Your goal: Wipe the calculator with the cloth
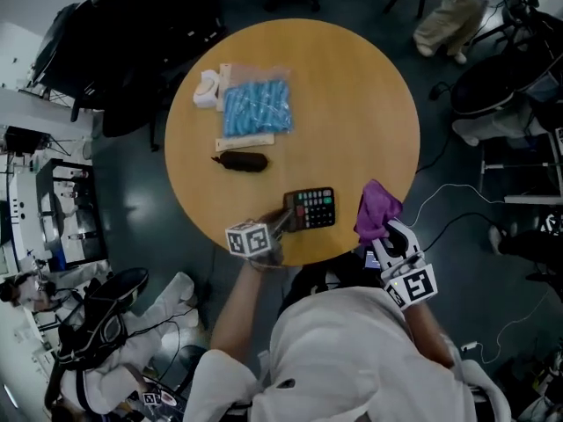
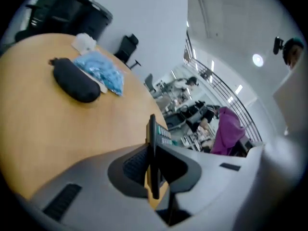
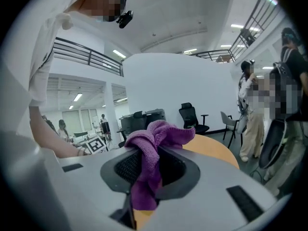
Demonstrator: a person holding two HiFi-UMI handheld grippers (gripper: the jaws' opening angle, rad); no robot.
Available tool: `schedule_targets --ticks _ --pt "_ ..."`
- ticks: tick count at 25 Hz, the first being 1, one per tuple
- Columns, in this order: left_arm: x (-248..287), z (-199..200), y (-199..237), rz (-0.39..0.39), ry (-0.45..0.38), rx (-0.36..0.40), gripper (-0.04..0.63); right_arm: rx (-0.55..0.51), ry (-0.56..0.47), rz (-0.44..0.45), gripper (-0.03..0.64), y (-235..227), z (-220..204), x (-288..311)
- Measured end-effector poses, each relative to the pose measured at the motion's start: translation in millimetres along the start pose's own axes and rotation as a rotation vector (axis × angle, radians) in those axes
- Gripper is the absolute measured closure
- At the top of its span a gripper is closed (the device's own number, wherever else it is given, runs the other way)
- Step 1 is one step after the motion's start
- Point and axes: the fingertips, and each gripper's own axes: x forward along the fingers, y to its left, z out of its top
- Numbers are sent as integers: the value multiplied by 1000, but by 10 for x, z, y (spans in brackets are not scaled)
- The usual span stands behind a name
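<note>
A black calculator [image 1: 312, 207] with coloured keys is at the near edge of the round wooden table [image 1: 352, 95]. My left gripper [image 1: 283, 221] is shut on its left edge. In the left gripper view the calculator [image 2: 154, 150] stands edge-on between the jaws, lifted off the tabletop. A purple cloth [image 1: 376, 209] hangs bunched from my right gripper [image 1: 380, 234], just right of the calculator. In the right gripper view the cloth [image 3: 150, 162] is pinched between the jaws and drapes down over them.
Further back on the table lie a black pouch [image 1: 241, 161], a bag of blue items [image 1: 256, 107], a pale flat strip [image 1: 242, 142] and a white tape holder [image 1: 208, 89]. Chairs, bags and cables ring the table on the floor.
</note>
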Motion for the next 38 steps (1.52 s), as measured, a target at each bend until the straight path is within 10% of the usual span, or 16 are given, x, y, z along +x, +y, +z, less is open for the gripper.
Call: schedule_targets --ticks 6,13,19,28,38 --pt "-572 215 -703 129 -381 -34 546 -121 34 149 531 527 86 238" --pt "-762 376 -1445 119 -431 312 546 -217 51 323 531 1229 387 491" --pt "-970 401 -1666 73 -479 351 546 -210 108 404 531 1379 348 558" --pt "-1058 214 -1507 34 -481 141 546 -225 185 300 531 1245 162 597" --pt "-1198 170 -1445 42 -514 95 546 -180 255 36 531 261 -53 371"
